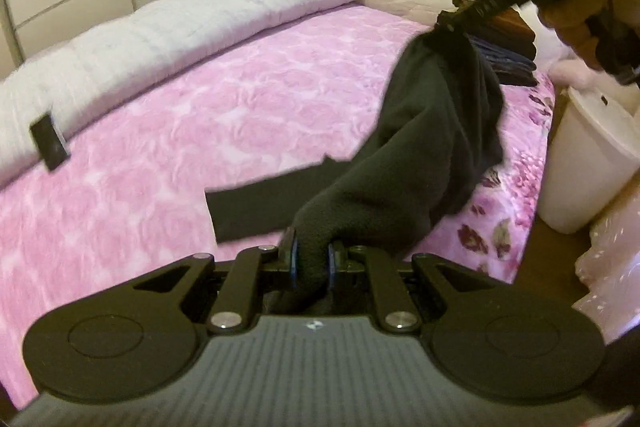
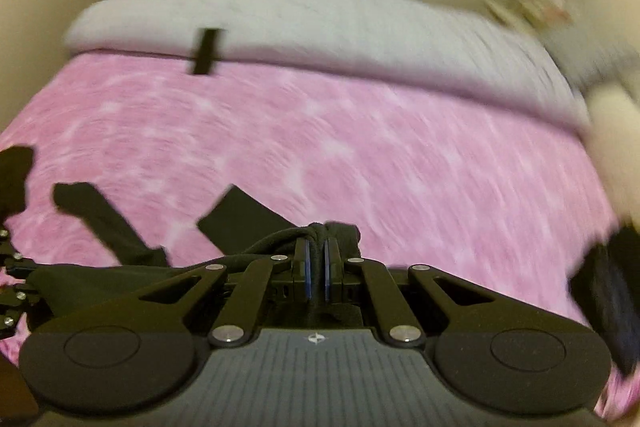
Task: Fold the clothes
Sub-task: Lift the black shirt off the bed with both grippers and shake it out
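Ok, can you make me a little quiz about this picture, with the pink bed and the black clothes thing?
1. True or false: both grippers are pinching the black garment.
2. What lies along the far side of the pink blanket? A) a grey quilt B) a ladder C) a dog
3. Fill in: beside the bed stands a white ____.

Key
1. True: the left gripper and the right gripper are each shut on it.
2. A, the grey quilt.
3. Bin; what it holds cannot be seen.
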`<control>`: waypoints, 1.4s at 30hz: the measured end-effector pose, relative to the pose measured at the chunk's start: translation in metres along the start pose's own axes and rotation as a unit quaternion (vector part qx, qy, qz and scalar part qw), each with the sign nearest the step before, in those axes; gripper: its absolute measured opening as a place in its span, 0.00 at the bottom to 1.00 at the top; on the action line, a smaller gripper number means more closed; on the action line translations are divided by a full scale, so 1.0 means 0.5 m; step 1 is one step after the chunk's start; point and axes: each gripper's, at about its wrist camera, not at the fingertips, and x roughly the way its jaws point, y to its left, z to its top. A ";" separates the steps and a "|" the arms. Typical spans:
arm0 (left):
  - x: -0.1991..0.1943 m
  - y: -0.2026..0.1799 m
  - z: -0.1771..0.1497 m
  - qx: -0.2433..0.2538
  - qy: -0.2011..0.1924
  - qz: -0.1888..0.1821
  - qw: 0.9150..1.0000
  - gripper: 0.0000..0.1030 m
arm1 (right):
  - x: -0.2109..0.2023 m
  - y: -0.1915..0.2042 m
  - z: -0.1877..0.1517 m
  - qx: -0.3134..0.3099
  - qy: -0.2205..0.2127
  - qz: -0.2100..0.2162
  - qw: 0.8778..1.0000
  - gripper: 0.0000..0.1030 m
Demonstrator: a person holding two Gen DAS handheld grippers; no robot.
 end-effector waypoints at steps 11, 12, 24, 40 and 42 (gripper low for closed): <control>-0.089 0.072 0.202 0.133 -0.156 0.089 0.975 0.12 | -0.086 -0.119 0.139 0.034 -0.182 -0.046 0.982 0.04; -0.075 0.060 0.177 0.139 -0.134 0.069 0.979 0.13 | -0.100 -0.119 0.133 0.025 -0.194 -0.051 0.979 0.04; 0.163 -0.005 -0.124 0.007 0.176 -0.054 0.983 0.41 | 0.064 -0.138 -0.212 0.075 0.125 -0.021 0.989 0.07; 0.427 -0.074 -0.097 0.004 0.233 -0.026 0.972 0.01 | 0.526 -0.115 -0.020 -0.023 0.083 0.133 0.987 0.70; 0.393 -0.111 -0.092 0.008 0.220 -0.047 0.974 0.01 | 0.580 -0.109 -0.006 -0.008 0.094 0.130 0.987 0.70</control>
